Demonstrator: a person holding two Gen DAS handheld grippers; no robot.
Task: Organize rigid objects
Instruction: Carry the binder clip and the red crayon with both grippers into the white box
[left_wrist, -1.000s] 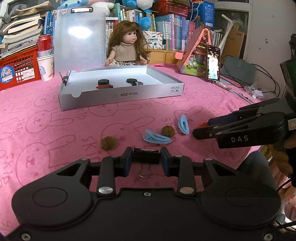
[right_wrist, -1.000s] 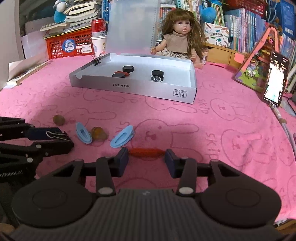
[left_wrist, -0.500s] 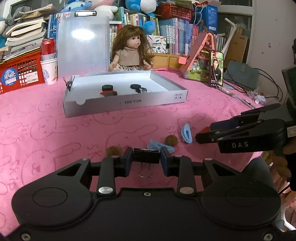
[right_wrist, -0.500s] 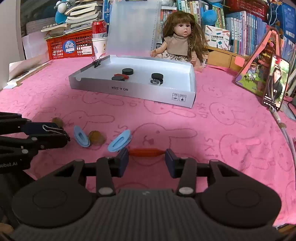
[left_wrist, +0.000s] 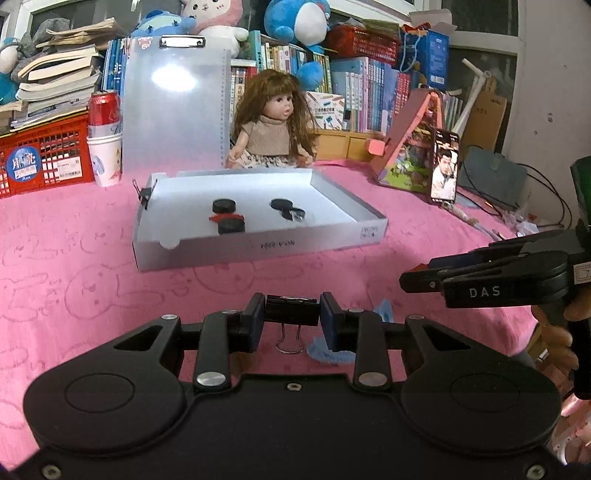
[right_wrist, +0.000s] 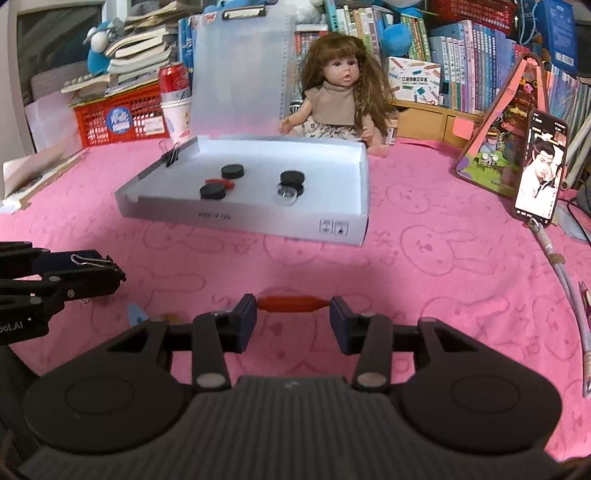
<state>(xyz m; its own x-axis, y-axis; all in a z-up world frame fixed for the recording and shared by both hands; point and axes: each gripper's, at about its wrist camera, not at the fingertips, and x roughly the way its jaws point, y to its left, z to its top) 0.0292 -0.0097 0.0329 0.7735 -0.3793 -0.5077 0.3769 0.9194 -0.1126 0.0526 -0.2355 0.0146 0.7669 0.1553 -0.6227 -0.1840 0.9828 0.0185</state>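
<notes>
1. Binder clip (left_wrist: 291, 309) is clamped in my left claw (left_wrist: 291, 319), pads on both ends of its black body, wire handle hanging below. It is off the counter (left_wrist: 74, 280).
2. Red clip (right_wrist: 293, 304) is clamped end to end in my right claw (right_wrist: 293, 319). It looks slim and spindle-shaped, also clear of the pink cloth.
3. Neither claw is released; both are clenched on their loads.
4. Step in hand, as I read it: carry phase. Both pieces are picked, both claws aim toward the white box (left_wrist: 258, 245) ahead.
5. Box is a shallow open tray on the counter, well apart from both claws. Inside: black discs (right_wrist: 232, 171), one red piece (right_wrist: 221, 182), one clear cap (right_wrist: 286, 192). A second binder clip (left_wrist: 144, 194) sits on its left wall.
6. Next move needs: lift each claw over the near wall, come down on bare floor of the box, then let go. Free floor is at the right side and front left.
7. Risk: the near wall is low but the hanging wire handle could snag on it. Red clip is round in section, so it may roll once dropped.
8. Left behind on the counter: blue clips (left_wrist: 328, 354) under the left claw. I can't tell what else remains there.
9. Doll (left_wrist: 275, 125) and phone (right_wrist: 539, 170) sit beyond and beside the box, outside the path.
</notes>
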